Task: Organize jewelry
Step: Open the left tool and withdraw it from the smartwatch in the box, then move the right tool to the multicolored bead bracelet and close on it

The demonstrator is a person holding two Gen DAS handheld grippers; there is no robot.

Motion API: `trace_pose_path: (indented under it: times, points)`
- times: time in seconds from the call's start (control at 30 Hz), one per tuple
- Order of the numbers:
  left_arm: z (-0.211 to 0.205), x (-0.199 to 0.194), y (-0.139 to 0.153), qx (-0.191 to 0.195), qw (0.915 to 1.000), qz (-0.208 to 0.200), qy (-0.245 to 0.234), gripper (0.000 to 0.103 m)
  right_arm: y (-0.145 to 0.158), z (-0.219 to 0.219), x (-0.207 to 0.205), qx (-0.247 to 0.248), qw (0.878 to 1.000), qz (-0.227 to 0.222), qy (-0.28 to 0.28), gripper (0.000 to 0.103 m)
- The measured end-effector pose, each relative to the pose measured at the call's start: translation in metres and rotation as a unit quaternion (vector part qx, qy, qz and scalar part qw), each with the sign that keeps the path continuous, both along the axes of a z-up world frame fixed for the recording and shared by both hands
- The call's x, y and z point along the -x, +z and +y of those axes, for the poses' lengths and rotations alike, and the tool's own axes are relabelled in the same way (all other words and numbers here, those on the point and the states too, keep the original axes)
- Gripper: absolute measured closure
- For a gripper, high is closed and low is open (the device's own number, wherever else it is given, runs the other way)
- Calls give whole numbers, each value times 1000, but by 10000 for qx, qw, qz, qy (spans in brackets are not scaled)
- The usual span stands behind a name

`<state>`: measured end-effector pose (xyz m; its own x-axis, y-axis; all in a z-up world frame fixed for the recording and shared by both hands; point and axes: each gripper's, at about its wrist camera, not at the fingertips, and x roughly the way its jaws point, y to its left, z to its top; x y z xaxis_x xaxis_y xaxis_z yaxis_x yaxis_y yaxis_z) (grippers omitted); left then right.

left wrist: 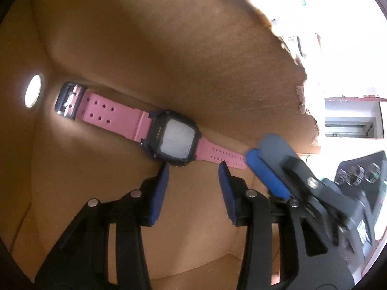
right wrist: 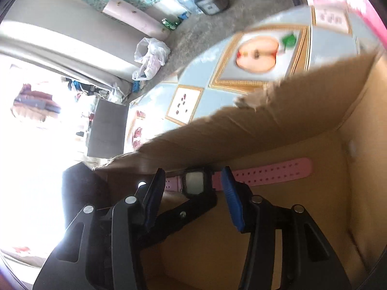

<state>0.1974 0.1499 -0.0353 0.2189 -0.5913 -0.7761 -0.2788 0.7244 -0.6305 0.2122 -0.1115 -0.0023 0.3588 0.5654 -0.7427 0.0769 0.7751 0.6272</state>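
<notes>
A pink-strapped watch (left wrist: 174, 142) with a black square face lies flat inside a cardboard box (left wrist: 150, 48), along the fold where floor meets wall. My left gripper (left wrist: 193, 169) is open just short of the watch face, with nothing between its blue pads. My right gripper (left wrist: 258, 146) reaches in from the right, and its blue pad covers the tip of the strap's tail. In the right wrist view the right gripper (right wrist: 192, 177) stands open above the watch (right wrist: 194, 182). The pink tail (right wrist: 271, 171) runs out past its right finger, and a black finger (right wrist: 191, 207) of the left gripper shows below.
The box has a torn upper rim (left wrist: 300, 89) and a round hole (left wrist: 33, 94) in its left wall. It rests on a tablecloth (right wrist: 198, 72) printed with framed fruit pictures. A black tray with rings (left wrist: 358, 174) lies outside to the right. A plastic bag (right wrist: 150, 58) sits on the floor.
</notes>
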Motion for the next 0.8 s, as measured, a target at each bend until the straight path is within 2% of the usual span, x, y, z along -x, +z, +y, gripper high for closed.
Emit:
trace_pose_path:
  times: [0.1, 0.17, 0.23, 0.27, 0.33, 0.4, 0.47, 0.57, 0.63, 0.73, 0.8]
  points:
    - [2, 8, -6, 79, 10000, 10, 11, 58, 21, -3, 11, -80, 9997, -153, 145, 55]
    - [3, 19, -1, 233, 9997, 19, 40, 50, 38, -9, 20, -81, 9994, -275, 182, 55]
    - [2, 31, 11, 293, 9994, -118, -124, 48, 54, -14, 32, -183, 9988, -370, 246, 55]
    - [4, 40, 25, 240, 9991, -283, -218, 48, 61, -12, 40, -251, 9983, -429, 308, 55]
    - [8, 62, 54, 87, 9967, -694, -412, 48, 82, -20, 63, -715, 9939, -619, 563, 55]
    - [15, 98, 86, -34, 9891, -1305, -675, 48, 96, -23, 91, -1146, 9873, -772, 789, 55]
    - [25, 134, 104, -155, 9824, -1678, -801, 48, 107, -24, 118, -1229, 9835, -888, 988, 55]
    - [48, 192, 116, -509, 9739, -2011, -924, 48, 113, -25, 160, -1269, 9779, -978, 1345, 54]
    - [67, 226, 118, -869, 9692, -2087, -978, 48, 106, -26, 188, -1070, 9777, -883, 1576, 54]
    - [78, 274, 101, -1581, 9544, -2264, -1133, 50, 91, -25, 230, -851, 9749, -890, 1857, 54]
    - [84, 294, 77, -2033, 9454, -2296, -1101, 52, 65, -19, 253, -625, 9762, -838, 1899, 54]
